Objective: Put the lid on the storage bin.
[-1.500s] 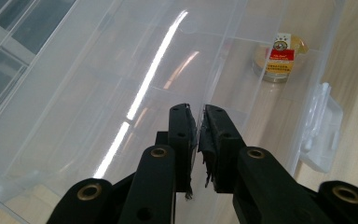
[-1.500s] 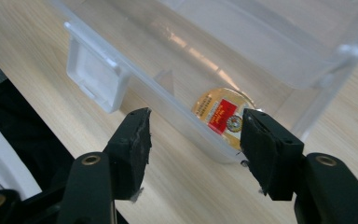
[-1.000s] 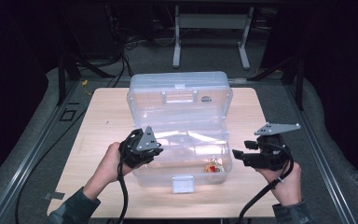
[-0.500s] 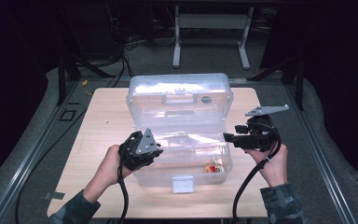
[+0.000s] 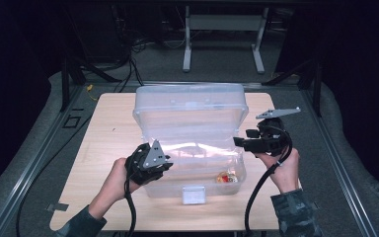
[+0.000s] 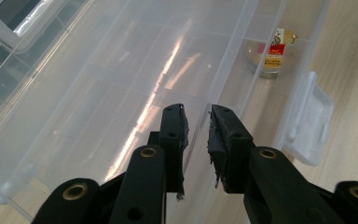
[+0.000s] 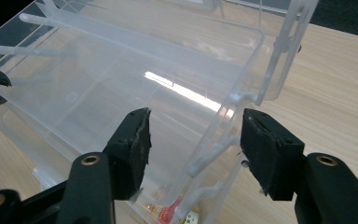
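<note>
while pinching the thin front wall of the clear box (image 6: 121, 102), left gripper (image 6: 196, 122) sits almost shut on that wall, likely to keep the box from sliding. just ahead and to the right of its jaws, down in the box corner, lies a small wrapped snack (image 6: 272, 49). beyond that, the white latch (image 6: 310, 123) hangs outside on the table (image 6: 354, 70). right gripper (image 7: 193, 135) stays wide open around the box's end wall, one jaw inside, one outside, not squeezing yet, probably ready to grab. behind both, the lid (image 5: 190, 106) stands up, so the inside is easy to reach.
</note>
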`<state>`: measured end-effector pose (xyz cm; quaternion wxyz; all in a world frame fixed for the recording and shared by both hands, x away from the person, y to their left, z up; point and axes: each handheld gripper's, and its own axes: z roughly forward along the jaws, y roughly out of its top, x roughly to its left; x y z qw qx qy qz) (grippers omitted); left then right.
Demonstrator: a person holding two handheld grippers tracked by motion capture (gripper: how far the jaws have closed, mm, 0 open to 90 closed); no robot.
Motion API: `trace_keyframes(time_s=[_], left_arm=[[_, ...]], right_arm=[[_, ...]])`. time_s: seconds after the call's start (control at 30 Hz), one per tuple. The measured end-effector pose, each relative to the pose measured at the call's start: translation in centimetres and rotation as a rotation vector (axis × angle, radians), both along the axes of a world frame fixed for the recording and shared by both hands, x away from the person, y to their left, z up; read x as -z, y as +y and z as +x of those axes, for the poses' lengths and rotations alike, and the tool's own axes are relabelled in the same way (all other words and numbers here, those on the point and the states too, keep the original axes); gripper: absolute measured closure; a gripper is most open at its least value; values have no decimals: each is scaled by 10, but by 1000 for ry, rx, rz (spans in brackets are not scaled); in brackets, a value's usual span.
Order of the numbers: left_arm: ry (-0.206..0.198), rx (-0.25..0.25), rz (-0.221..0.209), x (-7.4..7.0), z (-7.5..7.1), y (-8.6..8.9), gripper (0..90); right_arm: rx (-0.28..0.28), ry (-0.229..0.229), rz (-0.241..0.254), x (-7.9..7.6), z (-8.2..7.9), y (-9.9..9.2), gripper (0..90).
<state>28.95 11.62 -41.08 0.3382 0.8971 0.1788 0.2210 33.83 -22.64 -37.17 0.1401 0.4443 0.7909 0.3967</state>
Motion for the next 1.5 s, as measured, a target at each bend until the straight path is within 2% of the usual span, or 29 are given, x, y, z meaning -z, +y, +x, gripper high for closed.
trace_keyframes(time_s=[0.2,0.3,0.37,0.47,0.53,0.6,0.7,0.73,0.77,0.8,0.93,1.17,1.33,1.5], left_arm=[[28,-13,-15,2,-5,1,619],[47,-7,-17,3,-4,2,634],[50,1,-1,4,-4,3,672],[68,3,-10,7,-6,2,649],[91,5,-19,9,-8,4,606],[99,-5,-28,10,-12,6,556],[120,-7,-29,9,-19,10,435],[128,-2,-16,8,-22,12,404],[131,-3,-25,7,-25,14,359],[137,-7,-40,6,-28,17,325],[153,-29,-44,4,-38,31,222],[170,-71,-103,1,-56,70,156],[195,-171,-100,13,-52,102,145],[232,-230,-86,27,-43,118,133]], right_arm=[[1,3,8,2,1,0,414],[1,2,8,3,2,1,413],[1,3,10,3,2,1,412],[2,3,9,4,2,2,412],[-5,16,20,5,1,2,411],[-5,19,10,7,0,3,412],[-5,21,11,10,-4,4,408],[-1,21,13,11,-5,4,407],[-2,28,17,13,-7,3,407],[-3,27,21,14,-8,3,405],[4,36,15,18,-13,1,393],[12,55,11,26,-19,-1,360],[6,51,7,29,-27,0,328],[-17,58,-10,29,-35,1,304]])
